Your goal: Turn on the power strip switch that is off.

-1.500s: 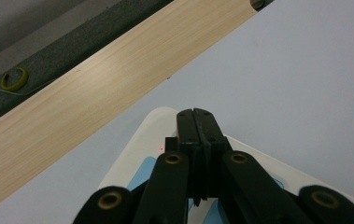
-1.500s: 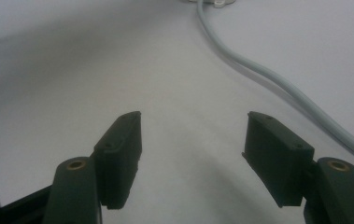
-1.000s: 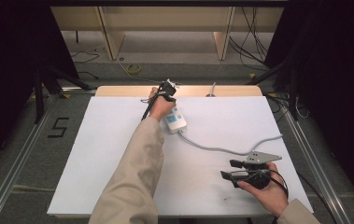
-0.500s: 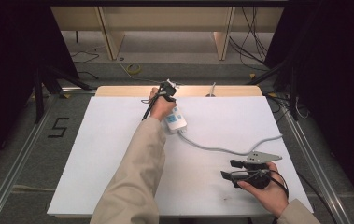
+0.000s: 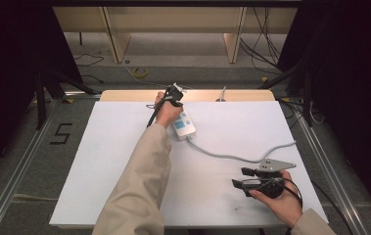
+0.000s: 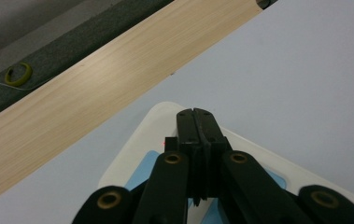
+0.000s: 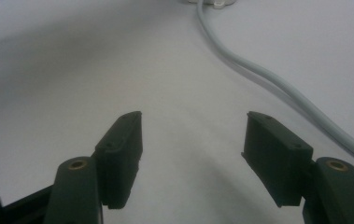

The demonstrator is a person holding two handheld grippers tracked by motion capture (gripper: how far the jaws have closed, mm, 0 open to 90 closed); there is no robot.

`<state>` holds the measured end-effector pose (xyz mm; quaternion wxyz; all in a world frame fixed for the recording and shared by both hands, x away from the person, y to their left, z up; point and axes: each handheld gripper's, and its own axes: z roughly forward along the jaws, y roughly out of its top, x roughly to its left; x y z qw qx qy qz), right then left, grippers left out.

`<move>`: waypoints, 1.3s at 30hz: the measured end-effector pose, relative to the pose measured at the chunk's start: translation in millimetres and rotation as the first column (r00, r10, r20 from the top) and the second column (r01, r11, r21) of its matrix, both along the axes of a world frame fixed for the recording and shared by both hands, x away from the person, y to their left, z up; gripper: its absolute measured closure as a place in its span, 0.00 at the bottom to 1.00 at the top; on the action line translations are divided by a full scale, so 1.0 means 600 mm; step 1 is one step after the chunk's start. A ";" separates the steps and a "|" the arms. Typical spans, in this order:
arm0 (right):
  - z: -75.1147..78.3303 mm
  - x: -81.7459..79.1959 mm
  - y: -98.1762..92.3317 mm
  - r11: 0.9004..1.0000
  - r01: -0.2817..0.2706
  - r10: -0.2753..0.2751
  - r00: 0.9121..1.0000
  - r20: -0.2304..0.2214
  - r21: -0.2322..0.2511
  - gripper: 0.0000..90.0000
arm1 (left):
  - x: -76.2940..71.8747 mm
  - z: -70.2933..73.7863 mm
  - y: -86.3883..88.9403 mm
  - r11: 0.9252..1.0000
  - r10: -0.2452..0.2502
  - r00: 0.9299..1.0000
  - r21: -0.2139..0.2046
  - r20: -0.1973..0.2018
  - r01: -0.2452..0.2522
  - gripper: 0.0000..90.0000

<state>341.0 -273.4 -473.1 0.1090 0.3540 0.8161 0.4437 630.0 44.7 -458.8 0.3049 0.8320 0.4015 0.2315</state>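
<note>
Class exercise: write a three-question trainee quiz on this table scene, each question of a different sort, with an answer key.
1. True or false: the left tool has its jaws shut and its tip over the white control box.
2. The grey cable runs from the box toward which side of the white board? A) the left tool's side B) the right tool's side
3. Fill in: the right tool has its jaws ____, with nothing between them.

Key: 1 true; 2 B; 3 open.
</note>
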 end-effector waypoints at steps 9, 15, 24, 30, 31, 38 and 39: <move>0.000 0.000 0.002 1.000 0.000 0.000 1.000 0.002 -0.001 0.42 | -0.007 0.013 0.015 1.000 0.000 1.000 0.017 0.022 0.000 0.99; 0.000 -0.001 0.002 1.000 0.001 -0.001 1.000 0.002 -0.001 0.42 | -0.016 0.031 0.022 1.000 -0.009 0.999 0.020 0.034 0.009 0.95; -0.001 -0.001 0.003 1.000 0.002 -0.002 1.000 0.000 -0.007 0.42 | -0.037 0.047 0.043 1.000 -0.013 0.999 0.005 0.034 0.013 0.87; -0.002 0.000 0.004 1.000 0.008 -0.008 1.000 -0.002 -0.005 0.42 | -0.062 0.050 0.064 1.000 -0.026 1.000 0.014 0.015 0.026 0.75; -0.002 0.001 0.003 1.000 0.008 -0.009 1.000 -0.006 -0.007 0.42 | -0.068 0.052 0.067 0.999 -0.035 0.999 0.030 0.013 0.035 0.73; -0.002 0.001 0.006 1.000 0.007 -0.007 1.000 -0.007 -0.016 0.42 | -0.104 0.061 0.088 0.999 -0.048 0.999 -0.009 0.000 0.048 0.61; -0.003 0.001 0.007 1.000 0.007 -0.008 1.000 -0.007 -0.016 0.42 | -0.110 0.061 0.091 0.998 -0.051 0.999 -0.032 -0.008 0.051 0.60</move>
